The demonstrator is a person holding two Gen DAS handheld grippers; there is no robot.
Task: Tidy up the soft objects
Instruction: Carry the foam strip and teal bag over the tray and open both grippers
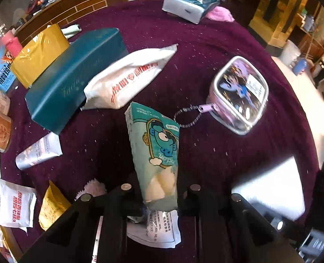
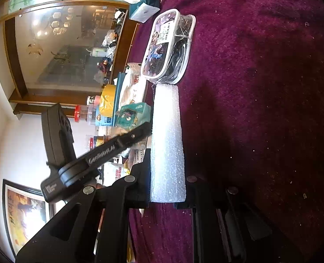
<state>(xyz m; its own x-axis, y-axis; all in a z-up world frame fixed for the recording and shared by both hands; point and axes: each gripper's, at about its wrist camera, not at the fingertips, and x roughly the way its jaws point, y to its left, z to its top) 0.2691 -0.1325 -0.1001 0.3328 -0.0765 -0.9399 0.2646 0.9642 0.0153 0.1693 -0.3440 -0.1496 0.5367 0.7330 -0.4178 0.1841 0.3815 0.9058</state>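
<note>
My left gripper (image 1: 159, 199) is shut on a teal cartoon tissue pack (image 1: 156, 151) and holds it above the purple tablecloth (image 1: 216, 43). My right gripper (image 2: 167, 194) is shut on a white foam block (image 2: 167, 144), which also shows blurred in the left wrist view (image 1: 269, 186). A clear pouch with a bead chain (image 1: 238, 94) lies to the right of the tissue pack; in the right wrist view the pouch (image 2: 166, 46) lies just beyond the foam block. The left gripper's body (image 2: 100, 153) crosses the right wrist view with the tissue pack (image 2: 132, 114) in it.
A white wet-wipe pack (image 1: 127, 79) leans on a teal box (image 1: 74, 76). A gold bag (image 1: 39, 54), a silver tube (image 1: 39, 151), white and yellow sachets (image 1: 13, 208), jars at the left edge, and a tissue box (image 1: 190, 2) at the far side lie around.
</note>
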